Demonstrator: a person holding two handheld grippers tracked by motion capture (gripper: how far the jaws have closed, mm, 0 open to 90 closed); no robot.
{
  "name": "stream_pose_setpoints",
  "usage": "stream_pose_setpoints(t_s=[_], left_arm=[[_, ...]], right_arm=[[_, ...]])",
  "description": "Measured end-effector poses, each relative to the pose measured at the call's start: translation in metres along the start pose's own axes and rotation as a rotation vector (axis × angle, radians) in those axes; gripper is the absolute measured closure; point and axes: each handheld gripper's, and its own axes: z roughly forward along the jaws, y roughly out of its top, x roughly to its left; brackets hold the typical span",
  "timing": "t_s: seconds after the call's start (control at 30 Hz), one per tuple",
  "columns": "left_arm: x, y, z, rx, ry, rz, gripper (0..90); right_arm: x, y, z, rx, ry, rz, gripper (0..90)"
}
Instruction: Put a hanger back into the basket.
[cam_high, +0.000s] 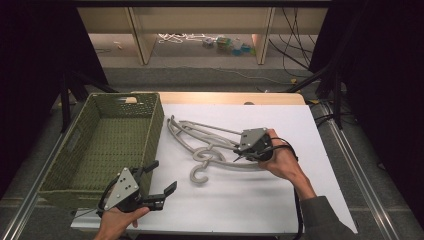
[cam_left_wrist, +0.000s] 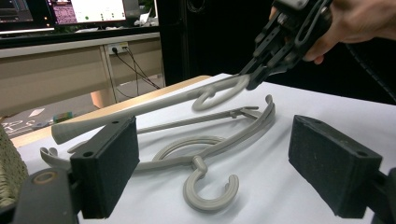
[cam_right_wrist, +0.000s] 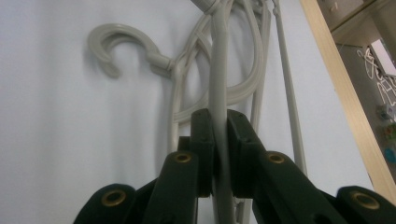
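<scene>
The right tool (cam_high: 239, 152) is clamped on the arm of one grey hanger (cam_left_wrist: 154, 103), whose held end sits clear of the white desk (cam_high: 280, 200) while its far end angles down toward the basket. A second hanger (cam_left_wrist: 205, 161) lies flat just beneath it, hook toward the near edge, and the two overlap, so the lift is best taken straight up and slowly until the hooks are seen to be free of each other. The grip is off-centre, so the hanger is likely to swing; keeping the wrist level should help. The left tool (cam_high: 160, 179) waits with jaws spread and empty at the near left, beside the green woven basket (cam_high: 90, 150), and could steady the low end.
</scene>
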Motion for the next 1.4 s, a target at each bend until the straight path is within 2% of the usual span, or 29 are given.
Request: stream_pose_setpoints(t_s=[0.1, 0.23, 0.27, 0.3, 0.4, 0.47, 0.53, 0.6, 0.63, 0.67, 0.7, 0.73, 0.83, 0.87, 0.9, 0.93, 1.0, 1.07, 1.1, 1.13, 1.17, 1.2, 1.23, 1.3, 1.33, 1.37, 1.4], left_arm=[[0.000, 0.001, 0.002, 0.006, 0.005, 0.014, 16.2], [-0.001, 0.004, 0.007, 0.012, 0.005, 0.041, 16.6], [-0.003, 0.005, 0.008, 0.030, 0.010, 0.051, 17.4], [-0.002, 0.009, 0.011, 0.048, 0.022, 0.087, 17.7], [-0.001, 0.014, 0.016, 0.110, 0.026, 0.104, 17.9], [0.000, 0.016, 0.020, 0.132, 0.030, 0.146, 18.9], [0.000, 0.019, 0.025, 0.144, 0.015, 0.160, 21.0], [-0.002, 0.021, 0.028, 0.154, 0.005, 0.155, 21.7], [-0.005, 0.024, 0.034, 0.175, -0.014, 0.173, 21.7], [-0.005, 0.024, 0.034, 0.175, -0.014, 0.173, 21.7], [-0.009, 0.026, 0.041, 0.188, -0.031, 0.208, 21.7], [-0.011, 0.028, 0.044, 0.201, -0.031, 0.221, 21.7], [-0.013, 0.031, 0.048, 0.227, -0.042, 0.219, 21.7], [-0.016, 0.035, 0.052, 0.238, -0.037, 0.253, 21.8], [-0.016, 0.035, 0.052, 0.238, -0.037, 0.253, 22.2], [-0.019, 0.040, 0.056, 0.265, -0.061, 0.305, 23.4], [-0.022, 0.042, 0.058, 0.272, -0.075, 0.311, 24.6], [-0.029, 0.045, 0.066, 0.286, -0.107, 0.354, 25.7], [-0.029, 0.045, 0.066, 0.286, -0.107, 0.354, 26.2], [-0.031, 0.045, 0.069, 0.296, -0.122, 0.371, 27.6], [-0.034, 0.045, 0.075, 0.309, -0.149, 0.412, 29.5], [-0.034, 0.045, 0.075, 0.309, -0.149, 0.412, 30.4], [-0.035, 0.046, 0.079, 0.313, -0.166, 0.435, 31.9], [-0.037, 0.047, 0.083, 0.319, -0.195, 0.449, 37.5], [-0.037, 0.048, 0.086, 0.339, -0.213, 0.472, 37.5], [-0.037, 0.048, 0.090, 0.347, -0.229, 0.519, 39.7], [-0.037, 0.048, 0.090, 0.347, -0.229, 0.519, 42.0]], right_arm=[[0.003, -0.002, -0.012, -0.016, -0.010, 0.004, 83.0], [0.008, -0.003, -0.024, -0.044, 0.004, 0.010, 83.0], [0.012, -0.002, -0.032, -0.060, 0.027, 0.006, 83.0], [0.015, -0.002, -0.035, -0.064, 0.030, 0.015, 83.0], [0.022, -0.004, -0.043, -0.083, 0.049, 0.018, 83.0], [0.027, -0.005, -0.048, -0.091, 0.058, 0.026, 82.9], [0.032, -0.006, -0.052, -0.095, 0.063, 0.027, 82.9], [0.037, -0.007, -0.056, -0.090, 0.075, 0.024, 82.9], [0.040, -0.008, -0.058, -0.083, 0.074, 0.037, 82.9], [0.042, -0.009, -0.059, -0.083, 0.077, 0.033, 82.9], [0.044, -0.010, -0.060, -0.086, 0.082, 0.031, 82.9], [0.047, -0.011, -0.061, -0.083, 0.091, 0.034, 82.9], [0.051, -0.012, -0.063, -0.086, 0.102, 0.027, 82.9], [0.055, -0.013, -0.065, -0.085, 0.115, 0.031, 82.9], [0.057, -0.013, -0.066, -0.087, 0.119, 0.034, 82.9], [0.058, -0.013, -0.067, -0.085, 0.123, 0.036, 82.9], [0.060, -0.013, -0.068, -0.085, 0.129, 0.034, 82.9], [0.062, -0.013, -0.071, -0.088, 0.135, 0.034, 82.9], [0.063, -0.013, -0.071, -0.088, 0.134, 0.031, 82.9], [0.064, -0.012, -0.072, -0.088, 0.145, 0.035, 82.9], [0.065, -0.012, -0.072, -0.089, 0.147, 0.032, 82.9], [0.065, -0.012, -0.072, -0.089, 0.147, 0.032, 82.9], [0.066, -0.012, -0.073, -0.089, 0.153, 0.030, 82.9], [0.066, -0.011, -0.073, -0.091, 0.156, 0.029, 82.9], [0.066, -0.011, -0.073, -0.091, 0.156, 0.029, 82.9], [0.066, -0.011, -0.074, -0.094, 0.155, 0.028, 82.9], [0.066, -0.011, -0.074, -0.097, 0.160, 0.024, 82.9]])
